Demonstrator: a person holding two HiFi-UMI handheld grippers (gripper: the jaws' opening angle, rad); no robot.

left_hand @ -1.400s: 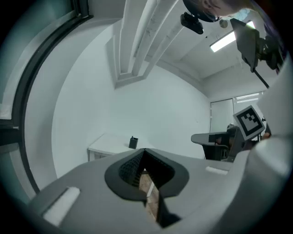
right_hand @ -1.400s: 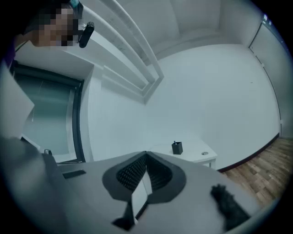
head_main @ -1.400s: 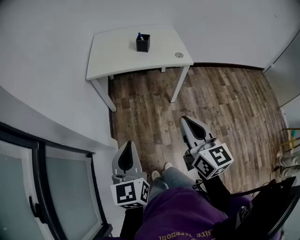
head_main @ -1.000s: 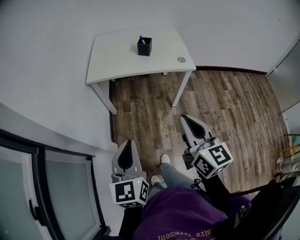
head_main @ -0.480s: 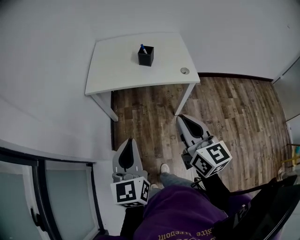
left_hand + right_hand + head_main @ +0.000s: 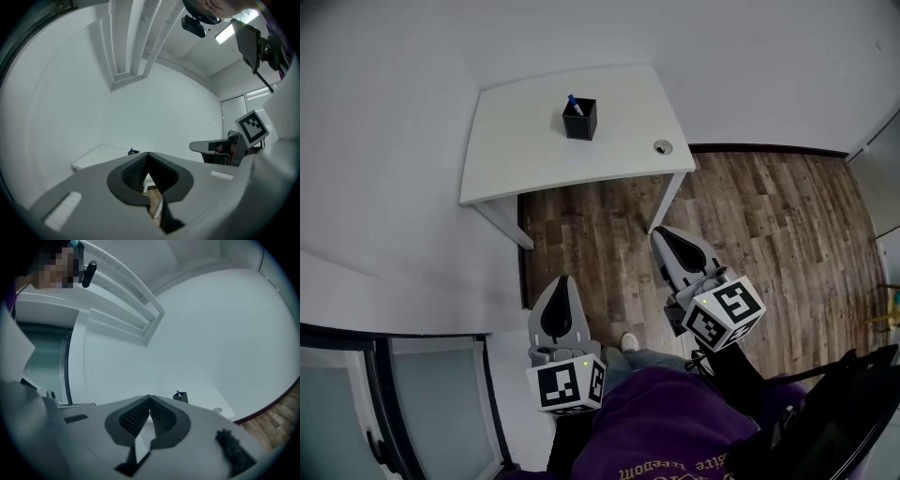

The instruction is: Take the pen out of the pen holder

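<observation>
Pen [image 6: 573,101] stands in the pen holder [image 6: 579,123] on the table [image 6: 516,141], well apart from me. Left gripper [image 6: 561,279] and right gripper [image 6: 660,233]: jaws together, empty. I should step closer, open the right, and pinch what looks like the blue cap.

White rectangular table [image 6: 525,150] stands well ahead of both grippers, against a pale wall. On it is a black square pen holder [image 6: 579,123], far beyond the jaw tips and between the two grippers' lines. A blue-capped pen [image 6: 574,102] leans out of its top. A small round metal grommet [image 6: 662,147] sits in the tabletop, to the right-gripper side of the holder.

Left gripper [image 6: 557,285] and right gripper [image 6: 663,237] are held low over the brown wood-plank floor [image 6: 759,216], both pointing toward the table, each with jaws drawn to a point and nothing seen in them. A white table leg [image 6: 667,202] ends just ahead of the right gripper. A light shoe [image 6: 630,341] lies between the grippers' marker cubes.
</observation>
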